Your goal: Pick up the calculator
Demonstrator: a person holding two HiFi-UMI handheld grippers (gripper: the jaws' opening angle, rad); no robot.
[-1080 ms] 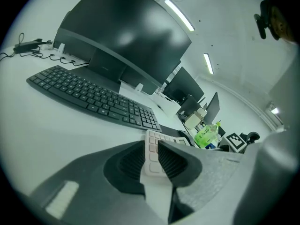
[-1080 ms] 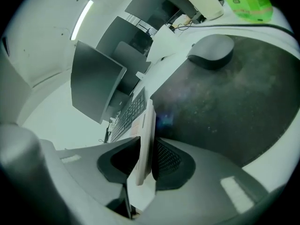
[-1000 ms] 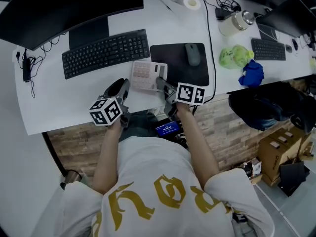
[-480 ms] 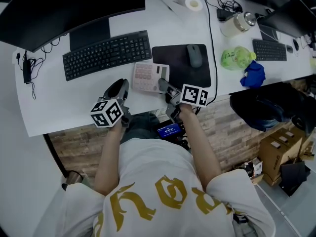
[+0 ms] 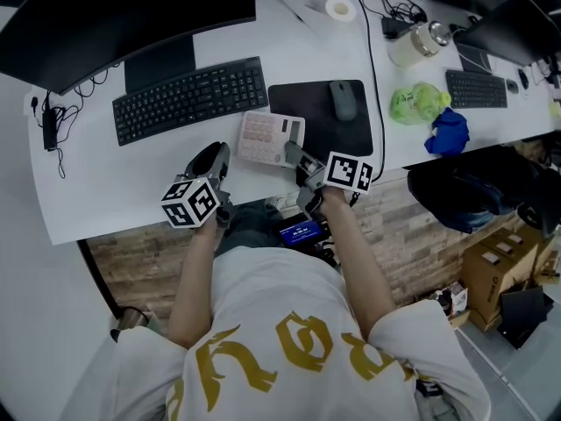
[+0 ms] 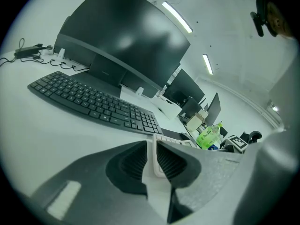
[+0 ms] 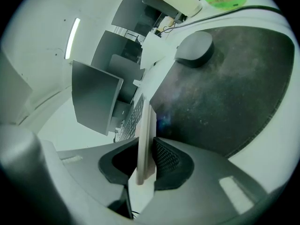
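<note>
The pale calculator [image 5: 266, 136] lies on the white desk [image 5: 131, 182], between the keyboard and the mouse pad. My right gripper [image 5: 294, 155] is shut on its near right edge. The jaws have just been closing on it. In the right gripper view the calculator [image 7: 146, 130] stands edge-on between the ribbed pads [image 7: 166, 159], with my right gripper [image 7: 146, 165] clamped on both faces. My left gripper [image 5: 215, 154] rests on the desk left of the calculator, apart from it. In the left gripper view my left gripper [image 6: 152, 156] shows a narrow gap with nothing in it, and the calculator [image 6: 180, 142] lies beyond.
A black keyboard [image 5: 191, 97] lies behind the left gripper and a dark monitor [image 5: 105, 7] stands at the back. A mouse [image 5: 342, 97] sits on the black mouse pad [image 5: 317, 125]. A green bottle [image 5: 414, 100] and a blue cloth [image 5: 447, 131] lie to the right. The desk's front edge is just below both grippers.
The right gripper has rolled a little and shifted slightly right with the calculator's edge between its jaws. The left gripper has not moved.
</note>
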